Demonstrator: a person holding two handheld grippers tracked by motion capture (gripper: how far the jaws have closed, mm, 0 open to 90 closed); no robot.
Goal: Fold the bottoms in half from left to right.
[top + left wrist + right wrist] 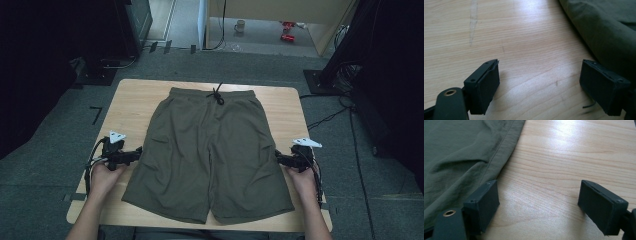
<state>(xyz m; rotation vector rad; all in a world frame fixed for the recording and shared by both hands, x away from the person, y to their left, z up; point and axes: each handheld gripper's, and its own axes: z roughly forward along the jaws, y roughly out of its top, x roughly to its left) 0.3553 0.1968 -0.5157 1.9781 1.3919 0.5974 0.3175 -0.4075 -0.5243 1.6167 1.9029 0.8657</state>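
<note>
Pale wood-grain table (135, 97) on grey carpet carries olive-green shorts (210, 150), spread flat at frame centre, waistband toward the top, with a dark knotted drawstring (218, 95). Their woven cloth shows soft creases and a stitched side seam. Your left gripper (138, 151) and right gripper (278, 156) flank the leg edges, jaws parted wide over bare wood, grasping nothing.

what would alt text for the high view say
Olive shorts lie spread flat on a wooden table, waistband and drawstring at the far edge. A person's hands hold an open claw at each side: the left claw at the shorts' left edge, the right claw at the right edge.
</note>
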